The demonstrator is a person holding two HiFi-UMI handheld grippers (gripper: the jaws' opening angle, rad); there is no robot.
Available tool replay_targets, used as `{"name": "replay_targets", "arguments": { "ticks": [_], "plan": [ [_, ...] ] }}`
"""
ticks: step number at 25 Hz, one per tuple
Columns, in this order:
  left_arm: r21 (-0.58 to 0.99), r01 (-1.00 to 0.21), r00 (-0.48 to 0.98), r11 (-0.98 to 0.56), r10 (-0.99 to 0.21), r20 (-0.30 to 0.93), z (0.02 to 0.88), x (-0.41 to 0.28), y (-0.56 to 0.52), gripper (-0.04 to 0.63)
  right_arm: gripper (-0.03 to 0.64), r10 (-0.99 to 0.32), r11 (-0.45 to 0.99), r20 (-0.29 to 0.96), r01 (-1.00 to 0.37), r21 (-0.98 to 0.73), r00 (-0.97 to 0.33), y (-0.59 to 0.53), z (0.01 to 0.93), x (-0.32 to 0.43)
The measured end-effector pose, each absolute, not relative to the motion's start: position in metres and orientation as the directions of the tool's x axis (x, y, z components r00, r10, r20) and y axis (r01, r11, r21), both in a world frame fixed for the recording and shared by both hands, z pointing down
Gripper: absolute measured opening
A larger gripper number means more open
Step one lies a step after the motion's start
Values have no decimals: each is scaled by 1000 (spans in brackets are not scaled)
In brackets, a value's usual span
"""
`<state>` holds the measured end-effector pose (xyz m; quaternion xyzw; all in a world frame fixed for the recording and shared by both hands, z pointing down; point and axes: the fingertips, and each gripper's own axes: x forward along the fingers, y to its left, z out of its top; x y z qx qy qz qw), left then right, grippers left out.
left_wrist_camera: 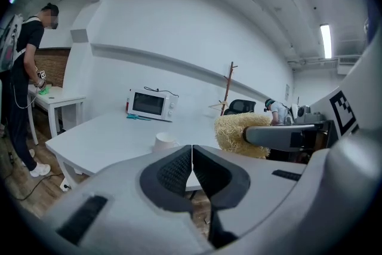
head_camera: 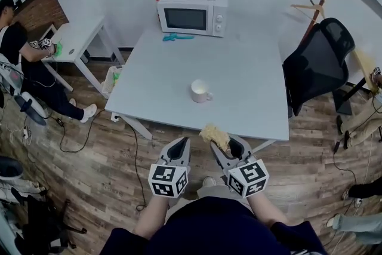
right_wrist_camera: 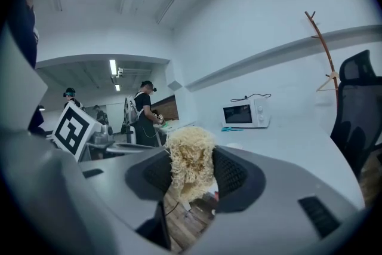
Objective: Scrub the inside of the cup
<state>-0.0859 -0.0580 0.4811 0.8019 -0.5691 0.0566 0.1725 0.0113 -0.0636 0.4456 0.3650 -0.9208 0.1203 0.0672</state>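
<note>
tan fibrous loofah (right_wrist_camera: 188,152) clamped in r gripper (right_wrist_camera: 192,179), l gripper (left_wrist_camera: 191,165) closed empty, white cup (head_camera: 200,91)

The cup (head_camera: 200,91) is a plain white mug. It stands upright with its mouth open to the top and its handle turned toward the right edge of the surface (head_camera: 161,68). It sits about midway across the surface, nearer the near edge than the far one.

The scrubber (head_camera: 215,136) is a pale yellow wad of coarse, tangled fibres, much like a loofah, with loose strands hanging below. It is clamped between the jaws of the right hand-held gripper (head_camera: 225,143) and pokes out past their tips. It hangs in the air at the near edge of the surface, apart from the cup.
</note>
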Motion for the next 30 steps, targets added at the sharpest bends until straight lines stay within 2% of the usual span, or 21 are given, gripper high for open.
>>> {"name": "replay_targets", "arguments": {
  "ticks": [18, 29, 30],
  "plan": [
    [186, -950, 301, -249, -889, 346, 507, -67, -145, 18, 181, -625, 717, 231, -666, -209, -746, -151, 461, 36],
    [173, -936, 350, -305, -850, 394, 537, -77, -204, 21, 181, -670, 668, 233, -710, -223, -704, -206, 466, 37],
    [170, -933, 360, -318, -843, 401, 542, -77, -210, 45, 181, -674, 664, 235, -713, -223, -701, -212, 466, 37]
  ]
}}
